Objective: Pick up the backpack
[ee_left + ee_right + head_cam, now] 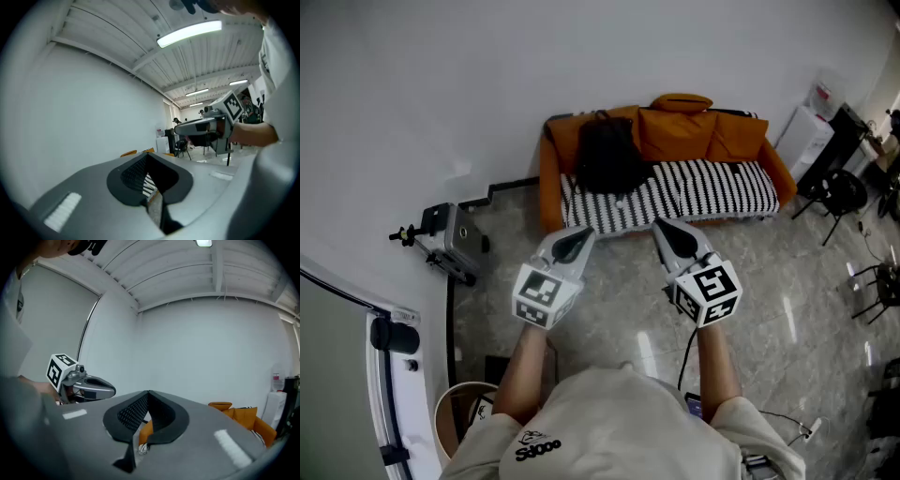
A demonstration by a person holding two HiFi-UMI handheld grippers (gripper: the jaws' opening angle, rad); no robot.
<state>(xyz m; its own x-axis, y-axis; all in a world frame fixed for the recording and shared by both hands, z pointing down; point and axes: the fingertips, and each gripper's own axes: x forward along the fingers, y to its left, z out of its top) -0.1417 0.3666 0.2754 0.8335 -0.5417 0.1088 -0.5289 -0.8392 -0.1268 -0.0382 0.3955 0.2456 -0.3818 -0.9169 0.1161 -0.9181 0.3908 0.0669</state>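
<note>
While the left gripper [578,237] and the right gripper [663,230] are both pressed shut on nothing, the black backpack [607,155] stands up tall ahead of the left one, well apart from it. It leans on the orange sofa [741,136], top up by the wall, with a striped blanket [703,187] ahead of the right gripper.

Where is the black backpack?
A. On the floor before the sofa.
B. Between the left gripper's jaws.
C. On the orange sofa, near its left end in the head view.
C: the backpack sits on the striped seat of the sofa, close to its left armrest.
</note>
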